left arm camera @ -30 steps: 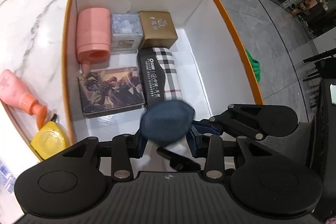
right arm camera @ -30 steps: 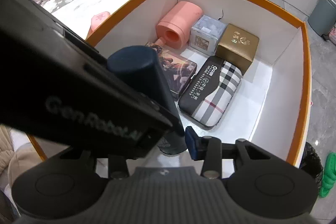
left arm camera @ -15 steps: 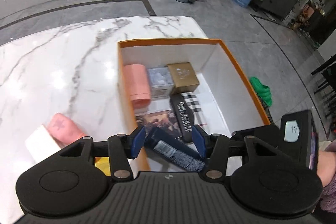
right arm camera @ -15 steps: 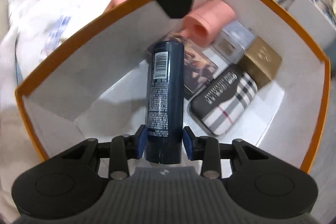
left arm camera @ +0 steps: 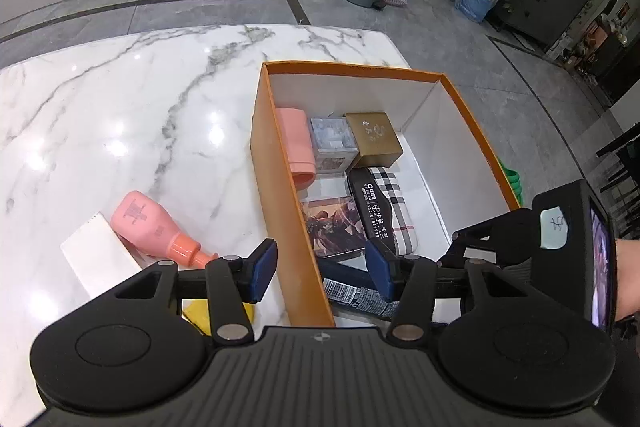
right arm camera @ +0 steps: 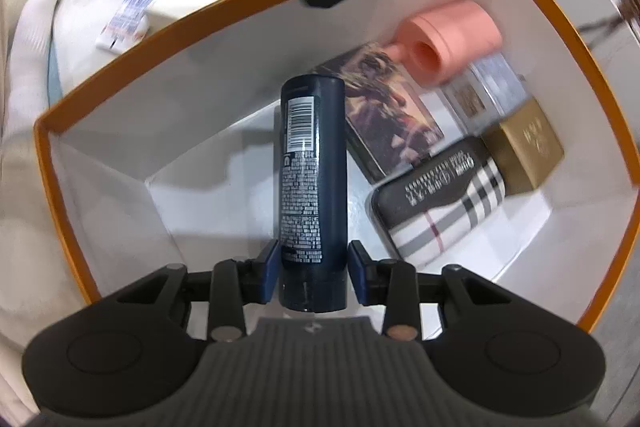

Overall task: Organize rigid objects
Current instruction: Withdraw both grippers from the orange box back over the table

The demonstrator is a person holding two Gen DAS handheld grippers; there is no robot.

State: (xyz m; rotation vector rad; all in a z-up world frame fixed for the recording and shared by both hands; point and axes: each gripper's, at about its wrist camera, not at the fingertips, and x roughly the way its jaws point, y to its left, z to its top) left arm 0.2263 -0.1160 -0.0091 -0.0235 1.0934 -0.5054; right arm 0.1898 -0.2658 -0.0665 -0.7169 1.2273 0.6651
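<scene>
Two grippers over one orange box (left arm camera: 280, 187) on the marble table (left arm camera: 120, 115). Right gripper (right arm camera: 313, 269): jaws, lately narrowing, clamp a dark blue bottle (right arm camera: 312, 163) above the box floor, at 9 o'clock of the plaid case (right arm camera: 444, 195). Left gripper (left arm camera: 320, 269): jaws wide apart, lately widened, holding nothing, straddling the box wall; pink bottle (left arm camera: 148, 227) outside at 9 o'clock.

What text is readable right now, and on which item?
Plaid glasses case: a white logo, characters and a digit row, too small to read.
Dark blue bottle: barcode and fine print, unreadable.
Gold box: embossed emblem, not legible.
Pink bottle on the marble table: raised mark, unreadable.
Pale sticker on the right gripper: handwritten character, unclear.
</scene>
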